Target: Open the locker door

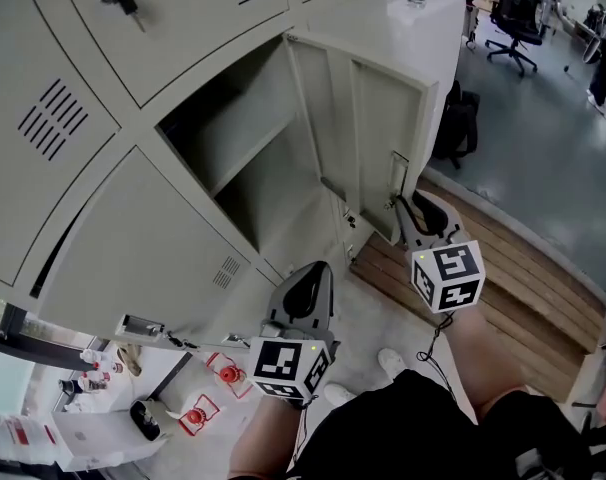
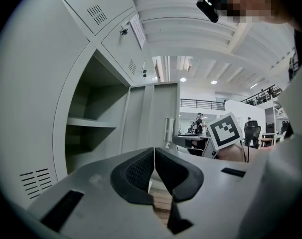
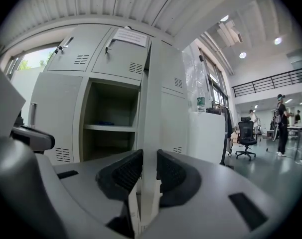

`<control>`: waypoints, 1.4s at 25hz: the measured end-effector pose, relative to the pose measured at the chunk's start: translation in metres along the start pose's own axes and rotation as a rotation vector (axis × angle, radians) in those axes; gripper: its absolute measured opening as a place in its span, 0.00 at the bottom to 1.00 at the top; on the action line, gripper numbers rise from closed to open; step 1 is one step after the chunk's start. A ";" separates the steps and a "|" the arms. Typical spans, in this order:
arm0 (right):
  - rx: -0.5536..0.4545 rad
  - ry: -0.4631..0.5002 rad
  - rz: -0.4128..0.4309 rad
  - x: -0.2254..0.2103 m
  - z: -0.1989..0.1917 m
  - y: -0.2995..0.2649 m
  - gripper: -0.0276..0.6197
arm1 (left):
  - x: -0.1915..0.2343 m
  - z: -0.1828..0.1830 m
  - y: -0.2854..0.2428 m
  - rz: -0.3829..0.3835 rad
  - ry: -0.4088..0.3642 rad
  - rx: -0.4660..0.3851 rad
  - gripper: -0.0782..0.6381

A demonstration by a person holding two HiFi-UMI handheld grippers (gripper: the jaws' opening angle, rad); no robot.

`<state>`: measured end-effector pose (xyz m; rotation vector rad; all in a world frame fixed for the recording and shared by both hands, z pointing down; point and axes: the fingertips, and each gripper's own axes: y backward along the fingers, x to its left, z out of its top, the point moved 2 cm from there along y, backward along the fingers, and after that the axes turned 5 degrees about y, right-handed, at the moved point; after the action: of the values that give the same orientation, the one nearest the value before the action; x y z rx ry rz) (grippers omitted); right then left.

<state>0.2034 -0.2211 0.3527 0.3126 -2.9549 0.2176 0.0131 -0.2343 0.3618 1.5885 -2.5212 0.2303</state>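
Between the jaws of the right gripper (image 3: 149, 169), clamped, stands the locker door (image 3: 150, 103), long axis upright, swung open edge-on toward it. Left gripper (image 2: 154, 166) pressed together, empty.

Open office hall, steel lockers (image 1: 93, 198), swivel chair (image 1: 515, 13), polished floor (image 1: 543, 138)

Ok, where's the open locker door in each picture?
Head view: the locker door stands centre right, its edge clamped by the right hand-held gripper.
Left gripper view: the door is in the middle, right of the shelf.
Right gripper view: the door is edge-on, a pale strip between the jaws.
Shared landmark: that shelf, seen in all three.
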 end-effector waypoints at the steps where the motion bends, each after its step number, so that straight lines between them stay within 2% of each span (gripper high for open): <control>1: 0.001 -0.001 0.004 -0.005 -0.001 -0.001 0.26 | -0.003 0.000 -0.004 0.004 0.000 0.000 0.14; 16: -0.019 -0.008 0.077 -0.069 -0.007 -0.030 0.26 | -0.023 -0.002 -0.056 0.118 0.004 -0.024 0.14; 26: -0.061 0.022 0.178 -0.080 -0.007 -0.035 0.26 | -0.037 -0.007 -0.076 0.211 0.013 -0.041 0.14; 35: -0.086 0.042 0.233 -0.079 -0.009 -0.034 0.27 | -0.045 -0.012 -0.065 0.290 0.007 -0.042 0.14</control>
<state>0.2883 -0.2369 0.3518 -0.0478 -2.9440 0.1229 0.0912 -0.2196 0.3676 1.2004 -2.7240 0.2143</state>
